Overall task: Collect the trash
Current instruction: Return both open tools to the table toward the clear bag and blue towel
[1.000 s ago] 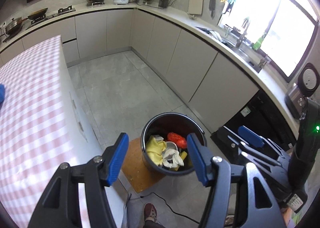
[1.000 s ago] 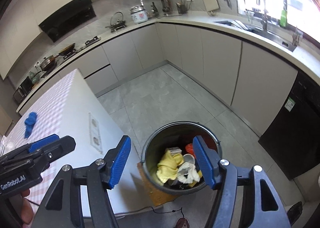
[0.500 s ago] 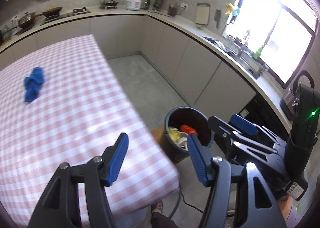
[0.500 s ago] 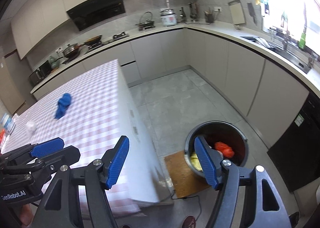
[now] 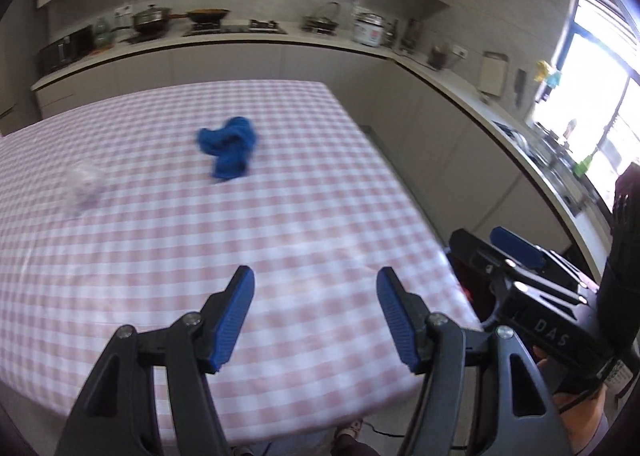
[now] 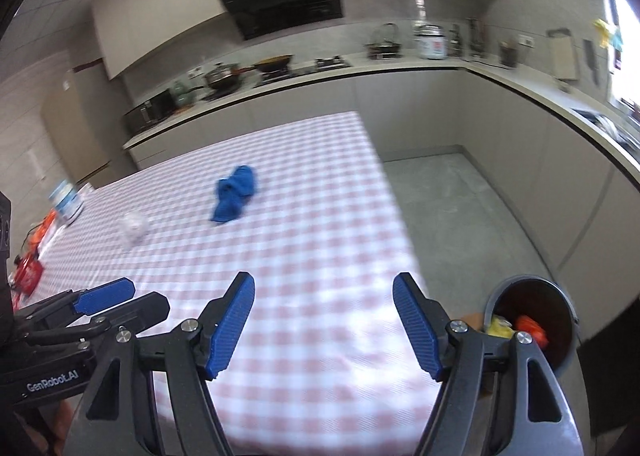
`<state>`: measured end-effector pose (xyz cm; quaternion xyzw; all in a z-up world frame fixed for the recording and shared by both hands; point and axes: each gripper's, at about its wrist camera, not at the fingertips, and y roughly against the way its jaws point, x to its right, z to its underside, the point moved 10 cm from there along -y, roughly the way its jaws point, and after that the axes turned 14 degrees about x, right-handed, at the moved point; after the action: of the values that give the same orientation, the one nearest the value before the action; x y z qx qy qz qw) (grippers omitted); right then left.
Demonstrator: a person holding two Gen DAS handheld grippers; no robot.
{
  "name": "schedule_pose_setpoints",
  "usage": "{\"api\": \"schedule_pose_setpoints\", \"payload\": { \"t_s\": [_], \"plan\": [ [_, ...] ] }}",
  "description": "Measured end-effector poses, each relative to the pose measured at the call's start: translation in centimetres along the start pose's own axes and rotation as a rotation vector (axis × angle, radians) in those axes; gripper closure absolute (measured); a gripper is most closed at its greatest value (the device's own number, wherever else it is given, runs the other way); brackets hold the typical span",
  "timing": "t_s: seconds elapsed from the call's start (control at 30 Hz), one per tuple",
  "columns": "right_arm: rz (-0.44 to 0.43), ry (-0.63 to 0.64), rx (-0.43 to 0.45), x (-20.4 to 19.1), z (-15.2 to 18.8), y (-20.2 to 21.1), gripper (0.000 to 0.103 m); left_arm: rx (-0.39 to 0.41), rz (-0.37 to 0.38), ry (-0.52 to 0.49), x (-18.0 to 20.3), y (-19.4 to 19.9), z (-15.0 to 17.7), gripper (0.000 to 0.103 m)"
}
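Both grippers, left gripper (image 5: 316, 314) and right gripper (image 6: 324, 320), are spread with nothing between them; the right jaws have just been opening. The crumpled white wad (image 6: 134, 226), left of centre on the checked table (image 6: 320, 256), looks light and squashy, so it's probably best pinched across the middle.

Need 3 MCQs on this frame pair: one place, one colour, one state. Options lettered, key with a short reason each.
1. Where is the trash bin?
A. on the checked table
B. on the floor past the table's right edge
C. on the counter

2. What colour is the crumpled cloth on the table?
A. blue
B. yellow
C. red

3. What is between the right gripper pads?
A. the cloth
B. a white wad
C. nothing

Key: B, the right wrist view shows it low beside the table; A, blue in both views; C, the jaws stand apart, having just been opening, with only tablecloth behind them.
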<state>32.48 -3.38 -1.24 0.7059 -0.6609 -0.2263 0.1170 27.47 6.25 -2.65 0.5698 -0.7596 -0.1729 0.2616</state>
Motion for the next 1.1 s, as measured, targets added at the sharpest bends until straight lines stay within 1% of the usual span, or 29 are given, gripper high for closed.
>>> {"api": "schedule_pose_setpoints", "payload": {
  "t_s": [0.27,0.43,0.5,0.57,0.73,1.1],
  "plan": [
    [-0.113,0.056,-0.011,-7.5,-0.8,-4.7,0.026,0.047,-0.181,0.069,-10.6,0.9,-1.0,0.038],
    [-0.15,0.074,-0.02,-10.8,-1.2,-7.4,0.022,0.076,-0.268,0.103,-16.1,1.3,-2.0,0.038],
    [-0.157,0.08,-0.026,-11.8,-1.4,-8.5,0.022,0.077,-0.296,0.103,-17.6,1.0,-2.4,0.038],
    [-0.163,0.09,-0.031,-12.9,-1.4,-9.7,0.021,0.079,-0.319,0.112,-19.1,0.7,-2.7,0.036],
    [-0.156,0.111,-0.044,-13.9,-1.7,-12.1,0.02,0.074,-0.357,0.133,-22.3,-0.9,-3.6,0.036],
    [-0.117,0.112,-0.076,-14.0,-2.8,-17.9,0.019,0.062,-0.378,0.151,-25.8,-4.4,-5.2,0.036]
  ]
}}
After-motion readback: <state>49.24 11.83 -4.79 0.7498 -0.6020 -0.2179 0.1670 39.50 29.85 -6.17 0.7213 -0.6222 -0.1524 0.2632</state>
